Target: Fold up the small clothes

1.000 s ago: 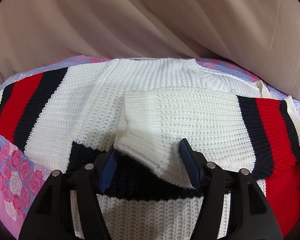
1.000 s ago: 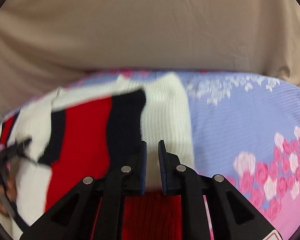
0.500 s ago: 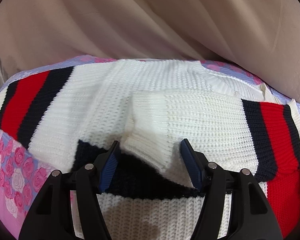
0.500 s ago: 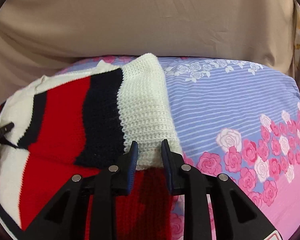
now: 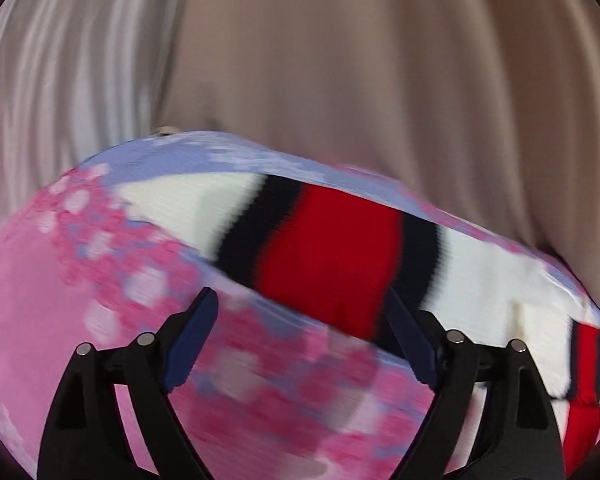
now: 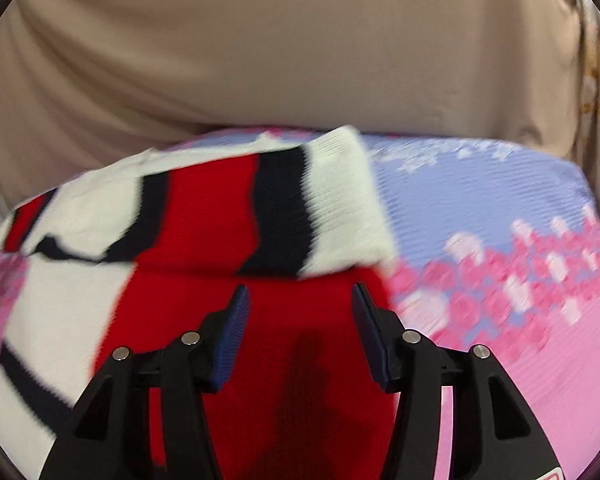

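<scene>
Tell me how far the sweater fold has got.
Done: one sleeve lies folded across the sweater on the floral sheet. In hand: nothing; left tool and right tool are both open and empty. Left: the other sleeve, which looks spread out, and the body fold.

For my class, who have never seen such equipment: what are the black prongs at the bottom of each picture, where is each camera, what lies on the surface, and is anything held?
There is no robot. A person holds a two-finger gripper in each hand, with a fisheye camera on each looking along its fingers. One picture comes from the left gripper, the other from the right gripper. The black prongs with blue pads are the fingers.

On a pink and lilac rose-patterned sheet lies a knitted sweater, white with red and navy bands; its sleeve is folded across the body. Beige fabric hangs behind.

Both grippers are open; neither holds anything. The pictures are blurred.
</scene>
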A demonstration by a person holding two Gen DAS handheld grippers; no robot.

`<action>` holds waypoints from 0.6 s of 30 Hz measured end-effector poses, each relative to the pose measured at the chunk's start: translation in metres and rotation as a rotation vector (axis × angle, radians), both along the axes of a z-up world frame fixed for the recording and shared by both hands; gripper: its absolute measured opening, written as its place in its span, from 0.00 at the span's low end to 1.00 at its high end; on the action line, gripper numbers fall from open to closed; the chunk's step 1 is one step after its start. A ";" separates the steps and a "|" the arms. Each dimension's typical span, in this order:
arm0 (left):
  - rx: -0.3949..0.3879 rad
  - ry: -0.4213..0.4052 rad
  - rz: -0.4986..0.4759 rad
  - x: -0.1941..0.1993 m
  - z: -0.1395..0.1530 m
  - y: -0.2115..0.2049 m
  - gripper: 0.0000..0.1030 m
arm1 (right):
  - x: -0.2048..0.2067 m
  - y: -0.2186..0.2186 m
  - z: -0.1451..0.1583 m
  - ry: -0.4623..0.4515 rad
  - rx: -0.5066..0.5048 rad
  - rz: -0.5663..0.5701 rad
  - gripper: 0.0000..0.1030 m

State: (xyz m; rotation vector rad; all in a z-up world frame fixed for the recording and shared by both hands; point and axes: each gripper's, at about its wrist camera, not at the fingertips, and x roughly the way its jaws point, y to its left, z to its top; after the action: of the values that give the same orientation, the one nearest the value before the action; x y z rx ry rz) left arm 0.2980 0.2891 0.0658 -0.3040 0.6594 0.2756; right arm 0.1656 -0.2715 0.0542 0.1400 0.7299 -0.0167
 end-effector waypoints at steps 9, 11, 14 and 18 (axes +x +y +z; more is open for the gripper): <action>-0.468 0.020 0.228 0.041 -0.051 0.163 0.62 | -0.013 0.033 -0.018 0.046 0.010 0.085 0.60; -0.518 0.013 0.215 0.049 -0.052 0.166 0.27 | -0.012 0.028 -0.020 0.052 0.028 0.066 0.60; -0.401 -0.010 0.180 0.050 -0.024 0.140 0.06 | -0.010 0.020 -0.021 0.057 0.058 0.045 0.60; -0.127 -0.132 0.000 0.031 0.051 0.051 0.04 | -0.010 0.016 -0.022 0.054 0.078 0.040 0.60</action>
State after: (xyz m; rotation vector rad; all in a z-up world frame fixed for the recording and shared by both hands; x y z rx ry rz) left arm 0.3289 0.3401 0.1165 -0.4402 0.5477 0.2122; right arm 0.1561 -0.2551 0.0326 0.2002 0.7874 0.0469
